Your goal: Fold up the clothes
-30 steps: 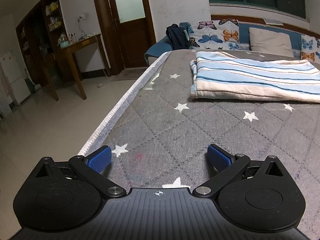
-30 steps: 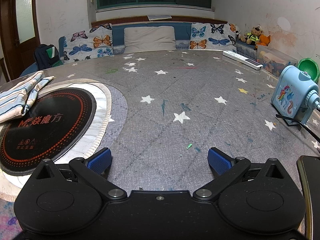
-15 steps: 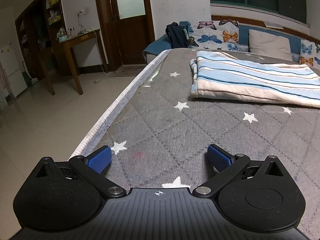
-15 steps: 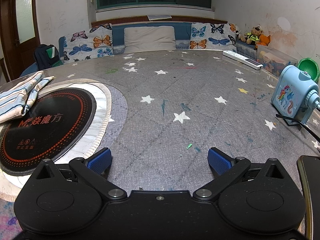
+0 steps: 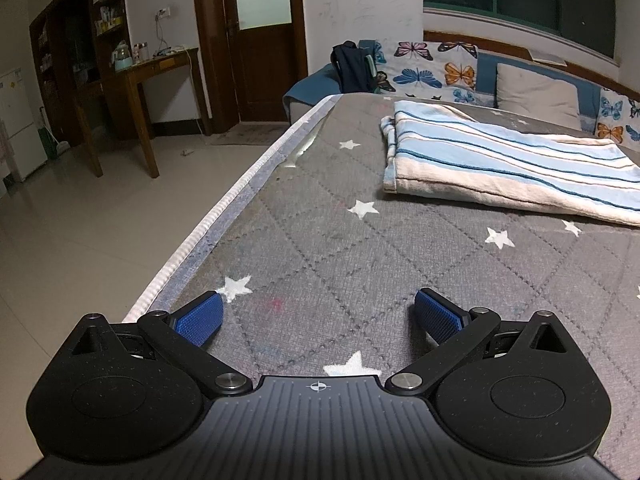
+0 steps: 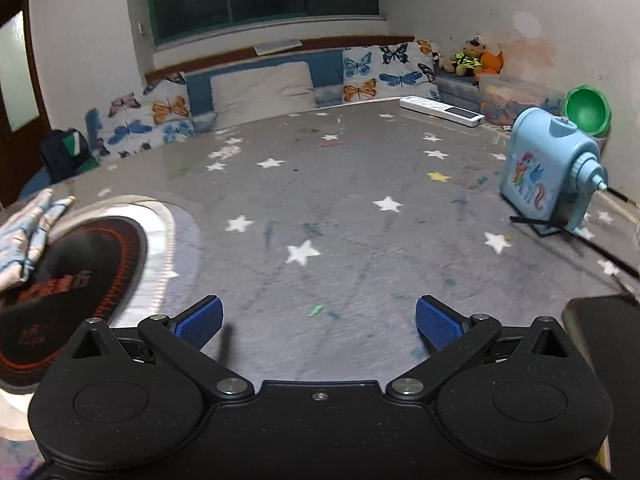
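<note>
A folded blue-and-white striped cloth (image 5: 500, 160) lies on the grey star-patterned table cover (image 5: 340, 248), ahead and to the right of my left gripper (image 5: 318, 316). The left gripper is open and empty, low over the cover near its left edge. In the right wrist view the cloth's end (image 6: 28, 236) shows at the far left, resting on a round black induction plate (image 6: 68, 280). My right gripper (image 6: 318, 320) is open and empty above the bare cover, well to the right of the cloth.
A blue unicorn pencil sharpener (image 6: 548, 176) with a cable stands at the right, a dark phone (image 6: 600, 344) at the near right, a white power strip (image 6: 440, 110) at the back. Butterfly cushions (image 6: 364, 76) line the far side. The table's left edge (image 5: 224, 208) drops to the floor.
My left gripper has tilted and shifted, so the cloth sits farther right and higher in view. My right gripper has just lifted and tipped up; its view is now blurred.
</note>
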Demonstrator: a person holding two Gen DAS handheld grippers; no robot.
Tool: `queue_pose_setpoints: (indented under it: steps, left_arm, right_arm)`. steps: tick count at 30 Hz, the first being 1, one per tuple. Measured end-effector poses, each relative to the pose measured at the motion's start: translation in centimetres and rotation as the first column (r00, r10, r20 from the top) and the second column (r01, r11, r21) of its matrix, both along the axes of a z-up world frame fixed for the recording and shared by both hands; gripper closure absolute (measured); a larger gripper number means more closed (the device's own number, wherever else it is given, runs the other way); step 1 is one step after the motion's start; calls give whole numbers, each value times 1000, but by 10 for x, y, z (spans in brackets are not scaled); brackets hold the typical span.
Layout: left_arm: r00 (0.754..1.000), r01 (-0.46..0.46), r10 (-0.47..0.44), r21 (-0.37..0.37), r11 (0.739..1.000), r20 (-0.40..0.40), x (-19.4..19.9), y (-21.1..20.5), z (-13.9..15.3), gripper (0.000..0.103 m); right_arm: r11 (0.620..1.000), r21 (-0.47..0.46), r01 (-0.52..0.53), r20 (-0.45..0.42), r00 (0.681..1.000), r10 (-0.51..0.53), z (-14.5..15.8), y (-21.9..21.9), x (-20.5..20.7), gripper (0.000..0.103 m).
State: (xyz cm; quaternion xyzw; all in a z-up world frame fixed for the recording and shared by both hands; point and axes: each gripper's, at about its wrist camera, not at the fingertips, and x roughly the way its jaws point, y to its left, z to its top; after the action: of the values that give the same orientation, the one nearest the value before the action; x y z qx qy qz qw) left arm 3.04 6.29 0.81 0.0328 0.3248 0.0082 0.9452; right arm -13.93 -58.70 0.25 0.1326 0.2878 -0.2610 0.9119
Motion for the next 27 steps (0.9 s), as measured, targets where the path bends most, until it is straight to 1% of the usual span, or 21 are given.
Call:
queue_pose_setpoints:
  steps: [3,7,22,27]
  left_arm:
    - [1000,0,0,-13,1000,-4,0,2,0,0]
    - [1000,0,0,-25,1000,-8,0,4,0,0]
    - [1000,1,-1,-44,999,-12,2,28,-3,0]
    - [1000,1,-1,-43,999,-12,2,26,-2,0]
  right_arm:
    - [1000,-11,4,-10,1000,-4,-1,-1,6,0]
    - [998,-59,-10,-59,998,7,-4,2,19,0]
    - [998,-62,-12,-58,998,8,-6,3,13,0]
    - [998,-62,-12,-60,998,8,-5,4,15,0]
